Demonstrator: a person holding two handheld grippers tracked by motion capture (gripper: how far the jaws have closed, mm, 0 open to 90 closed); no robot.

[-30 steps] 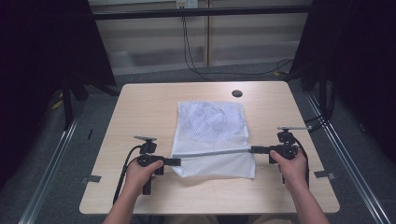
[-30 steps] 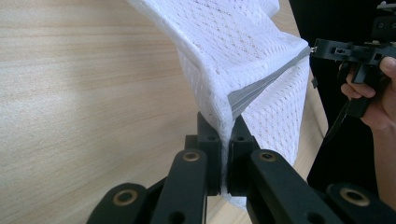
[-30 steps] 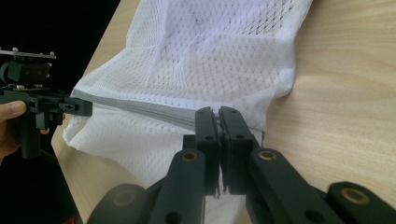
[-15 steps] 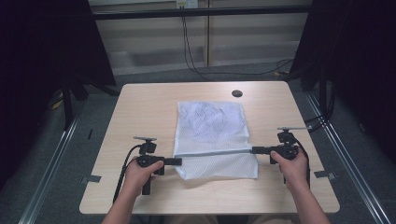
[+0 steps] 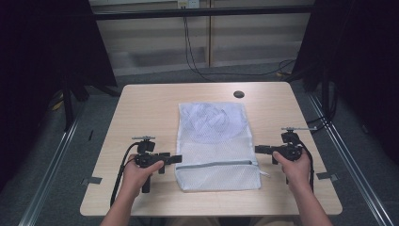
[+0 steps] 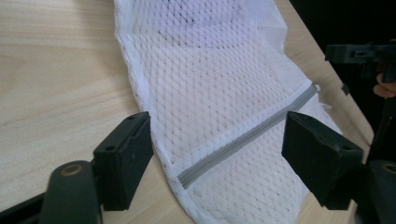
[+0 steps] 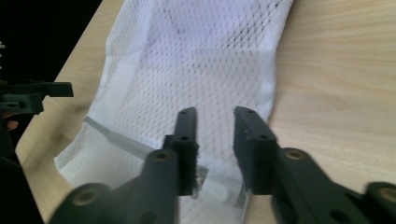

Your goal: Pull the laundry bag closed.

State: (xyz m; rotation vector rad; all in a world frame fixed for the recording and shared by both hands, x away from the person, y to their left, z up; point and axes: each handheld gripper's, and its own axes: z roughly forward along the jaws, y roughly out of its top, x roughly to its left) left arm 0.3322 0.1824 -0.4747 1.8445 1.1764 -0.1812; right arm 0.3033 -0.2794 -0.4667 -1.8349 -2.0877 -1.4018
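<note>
White mesh bag (image 5: 217,145) — flat at the middle of the wooden table (image 5: 141,108), grey zip (image 5: 217,165) running across its near end. Round dark grommet (image 5: 239,94) at the far edge. Grey floor, cables, dark curtains around. Left gripper (image 5: 177,158) — jaws just opening, wide, at the bag's left edge, released. Right gripper (image 5: 258,149) — jaws just parting, narrow, at the zip's right end, gripping nothing.

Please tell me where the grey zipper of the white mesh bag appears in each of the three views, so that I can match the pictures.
High view: grey zipper runs across the mesh bag near its front end, lower centre.
Left gripper view: zipper slants from lower centre to upper right, between the jaws.
Right gripper view: zipper, blurred, lower left.
Shared landmark: the bag's white mesh.
</note>
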